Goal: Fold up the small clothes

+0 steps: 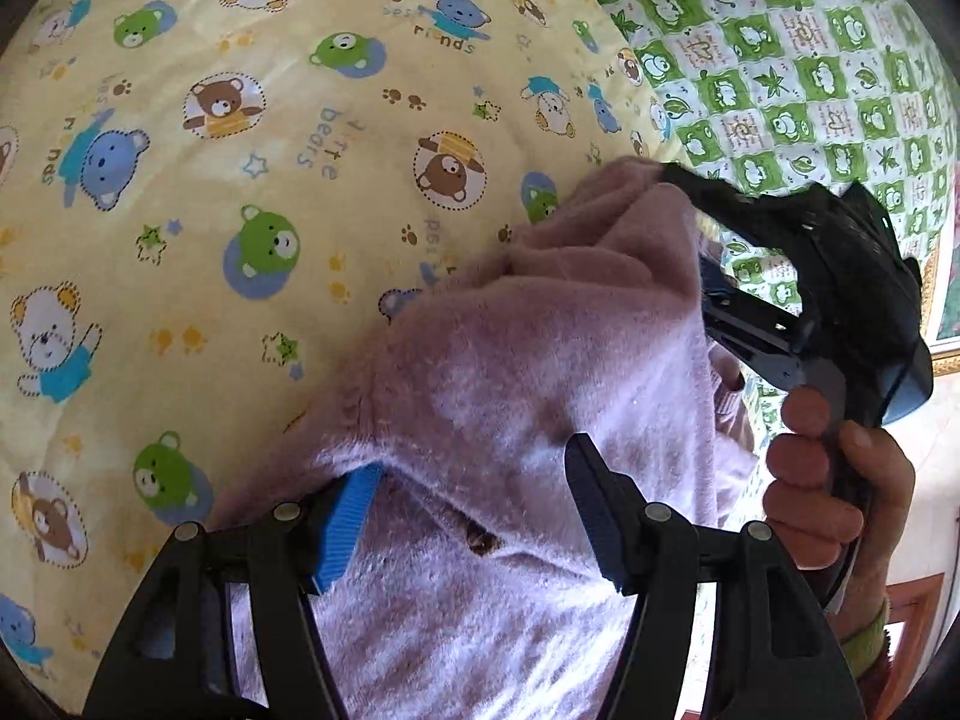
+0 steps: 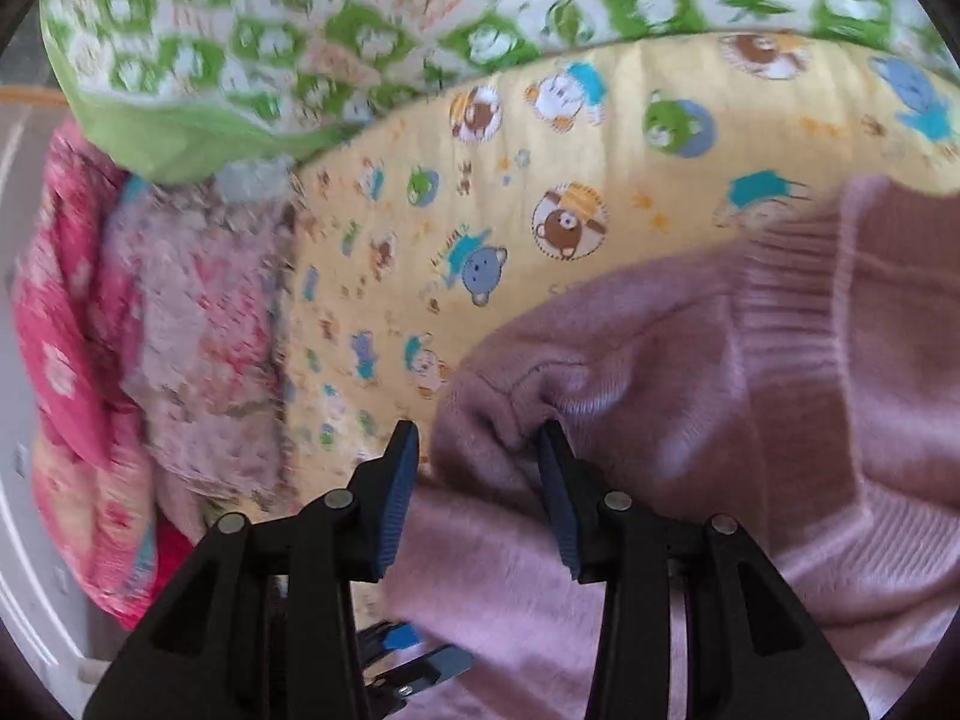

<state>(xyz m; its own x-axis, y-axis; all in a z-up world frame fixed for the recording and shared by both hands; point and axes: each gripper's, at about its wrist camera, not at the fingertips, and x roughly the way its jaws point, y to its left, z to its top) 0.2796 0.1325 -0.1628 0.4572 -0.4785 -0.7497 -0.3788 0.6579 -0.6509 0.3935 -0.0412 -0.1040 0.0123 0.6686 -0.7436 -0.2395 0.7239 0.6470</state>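
A small pale-pink fuzzy knit garment [image 1: 540, 360] hangs above a yellow bear-print sheet [image 1: 240, 180]. My left gripper [image 1: 474, 516] has its jaws spread wide with the garment draped between and over them; the blue pad [image 1: 345, 528] touches the cloth. In the left wrist view my right gripper [image 1: 690, 192] pinches a bunched upper corner of the garment. In the right wrist view the right gripper [image 2: 477, 498] has garment cloth [image 2: 660, 390] bunched between its fingers, jaws partly apart, ribbed hem to the right.
A green-and-white checked quilt [image 1: 780, 60] lies beyond the yellow sheet [image 2: 540, 240]. A pile of pink and red floral clothes [image 2: 120, 330] sits at the left in the right wrist view. A white floor and wooden frame show at the right edge.
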